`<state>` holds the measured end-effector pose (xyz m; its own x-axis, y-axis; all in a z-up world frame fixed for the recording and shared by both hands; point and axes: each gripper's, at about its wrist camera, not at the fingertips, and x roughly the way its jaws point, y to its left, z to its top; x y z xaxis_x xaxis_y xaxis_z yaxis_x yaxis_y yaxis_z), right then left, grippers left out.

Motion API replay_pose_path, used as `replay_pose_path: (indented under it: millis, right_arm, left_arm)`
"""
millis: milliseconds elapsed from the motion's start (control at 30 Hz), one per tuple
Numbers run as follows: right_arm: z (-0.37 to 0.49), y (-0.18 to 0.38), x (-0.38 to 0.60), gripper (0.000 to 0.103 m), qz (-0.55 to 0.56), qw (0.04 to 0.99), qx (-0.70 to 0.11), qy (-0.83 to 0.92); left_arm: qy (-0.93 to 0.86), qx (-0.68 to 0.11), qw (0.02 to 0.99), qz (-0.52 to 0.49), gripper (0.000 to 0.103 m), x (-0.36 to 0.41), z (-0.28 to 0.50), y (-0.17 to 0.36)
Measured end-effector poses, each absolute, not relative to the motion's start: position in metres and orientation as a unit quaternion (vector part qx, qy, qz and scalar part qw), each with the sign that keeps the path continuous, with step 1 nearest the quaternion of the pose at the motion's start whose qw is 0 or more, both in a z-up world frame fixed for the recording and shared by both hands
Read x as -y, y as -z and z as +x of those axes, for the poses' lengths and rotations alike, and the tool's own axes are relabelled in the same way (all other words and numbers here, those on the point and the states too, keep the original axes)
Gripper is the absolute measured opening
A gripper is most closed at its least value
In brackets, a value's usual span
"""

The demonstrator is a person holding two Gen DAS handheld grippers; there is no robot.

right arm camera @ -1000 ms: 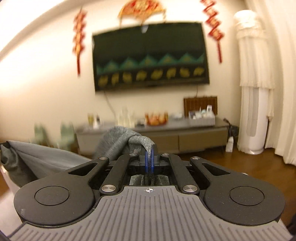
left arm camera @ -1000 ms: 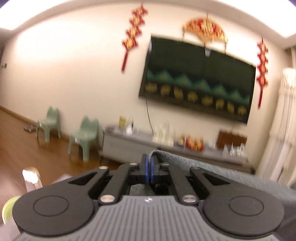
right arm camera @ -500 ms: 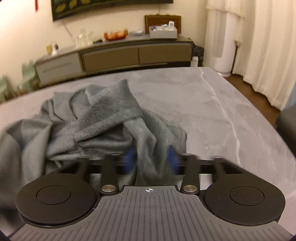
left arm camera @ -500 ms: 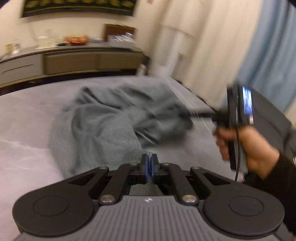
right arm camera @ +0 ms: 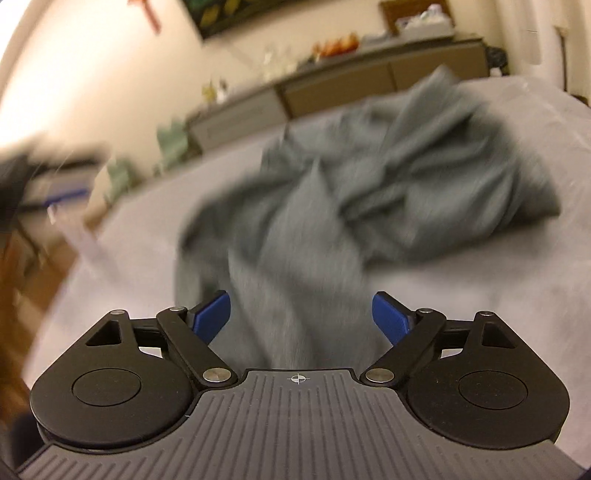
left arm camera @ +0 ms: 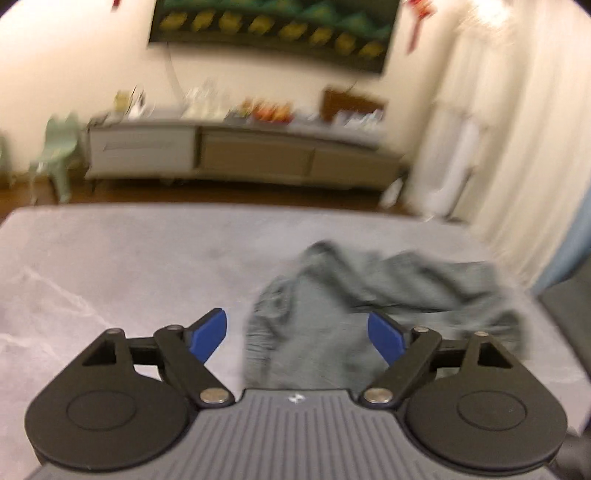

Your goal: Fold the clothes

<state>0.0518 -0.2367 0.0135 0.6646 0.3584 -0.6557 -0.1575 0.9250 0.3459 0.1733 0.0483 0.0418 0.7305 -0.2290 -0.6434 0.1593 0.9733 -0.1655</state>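
Note:
A crumpled grey garment (left arm camera: 369, 299) lies in a heap on the grey marble table (left arm camera: 110, 266). My left gripper (left arm camera: 297, 334) is open and empty, with the near edge of the garment between and just ahead of its blue pads (left arm camera: 207, 332). In the right wrist view the same garment (right arm camera: 351, 192) spreads across the table (right arm camera: 517, 295). My right gripper (right arm camera: 301, 317) is open and empty above its near fold. Both views are motion-blurred.
A long low sideboard (left arm camera: 240, 155) with small items stands against the far wall under a dark wall hanging (left arm camera: 273, 26). Pale curtains (left arm camera: 517, 129) hang at the right. A small green chair (left arm camera: 61, 147) stands at the left. Wooden floor shows beyond the table's far edge.
Both grippers were shut on the garment and held it up. They have dropped it onto the table and opened; the right opened first, then the left.

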Motion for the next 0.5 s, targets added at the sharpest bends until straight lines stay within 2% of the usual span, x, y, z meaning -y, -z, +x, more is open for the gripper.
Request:
replay_pose_path:
  millis: [33, 100, 133, 233, 333, 433, 467, 500]
  right_arm:
    - [0.049, -0.007, 0.229, 0.084, 0.108, 0.904, -0.389, -0.142]
    - [0.045, 0.004, 0.218, 0.055, 0.067, 0.903, -0.4, -0.143]
    - [0.043, 0.008, 0.215, 0.005, 0.048, 0.901, -0.406, -0.146]
    - [0.047, 0.004, 0.221, 0.003, 0.008, 0.894, -0.41, -0.183]
    - [0.05, -0.043, 0.266, 0.003, -0.038, 0.923, -0.355, -0.145]
    - [0.062, -0.079, 0.329, 0.003, -0.106, 0.95, -0.293, -0.013]
    - [0.069, -0.081, 0.345, 0.003, -0.121, 0.949, -0.29, 0.023]
    - [0.078, -0.079, 0.358, 0.003, -0.131, 0.944, -0.298, 0.048]
  left_arm:
    - [0.101, -0.372, 0.921, -0.055, 0.085, -0.043, 0.194, -0.029]
    - [0.104, -0.399, 0.909, -0.062, 0.085, -0.03, 0.225, -0.008]
    - [0.109, -0.409, 0.904, -0.064, 0.085, -0.023, 0.238, 0.001]
    - [0.121, -0.422, 0.896, -0.065, 0.084, -0.013, 0.251, 0.018]
    - [0.132, -0.429, 0.891, -0.065, 0.084, -0.006, 0.256, 0.032]
    - [0.142, -0.436, 0.886, -0.064, 0.084, 0.001, 0.261, 0.046]
    - [0.146, -0.438, 0.885, -0.064, 0.082, 0.003, 0.262, 0.05]
    - [0.15, -0.441, 0.883, -0.064, 0.074, 0.005, 0.264, 0.055]
